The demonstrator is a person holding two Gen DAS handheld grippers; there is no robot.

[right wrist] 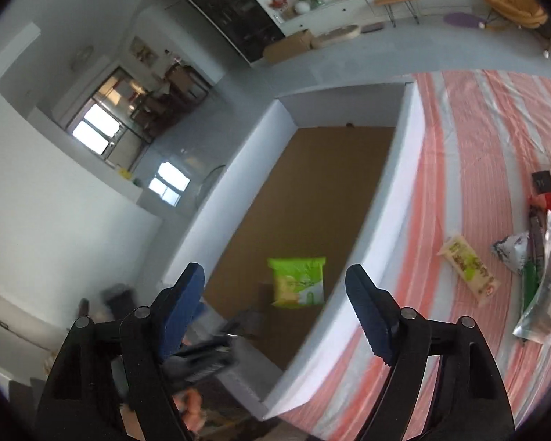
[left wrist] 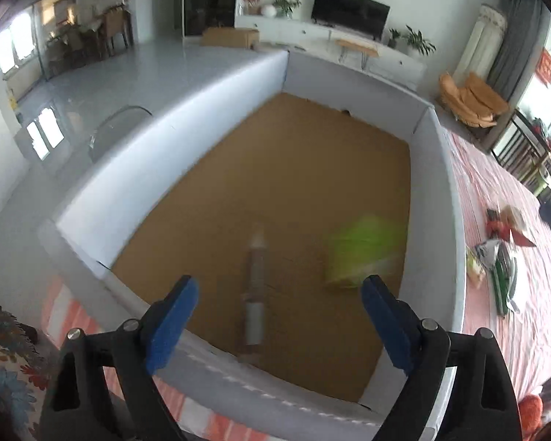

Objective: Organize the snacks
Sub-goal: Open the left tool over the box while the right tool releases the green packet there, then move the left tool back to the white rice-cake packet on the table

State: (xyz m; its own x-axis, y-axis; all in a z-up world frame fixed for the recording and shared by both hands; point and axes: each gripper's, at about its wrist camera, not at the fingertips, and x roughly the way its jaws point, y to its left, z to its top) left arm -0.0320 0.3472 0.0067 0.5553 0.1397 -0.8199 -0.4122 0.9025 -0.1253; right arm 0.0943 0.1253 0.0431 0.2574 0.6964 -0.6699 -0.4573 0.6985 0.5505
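Your left wrist view looks steeply down past its spread fingers into the white-walled box (left wrist: 433,191) from just above its near rim, while your right wrist view looks down from the box's right near corner (right wrist: 396,169), both sharing the green packet (left wrist: 363,253) (right wrist: 297,281) ahead of the fingers.

The left gripper (left wrist: 279,294) is hovering over a white-walled box (left wrist: 158,169) with a brown cardboard floor, its blue-padded fingers (left wrist: 172,316) standing wide apart with nothing between them. A green snack packet (left wrist: 362,253), blurred, is lying on the box floor near the right wall. More snack packets (left wrist: 496,257) are sitting outside the box on the striped pink tablecloth (left wrist: 496,191).
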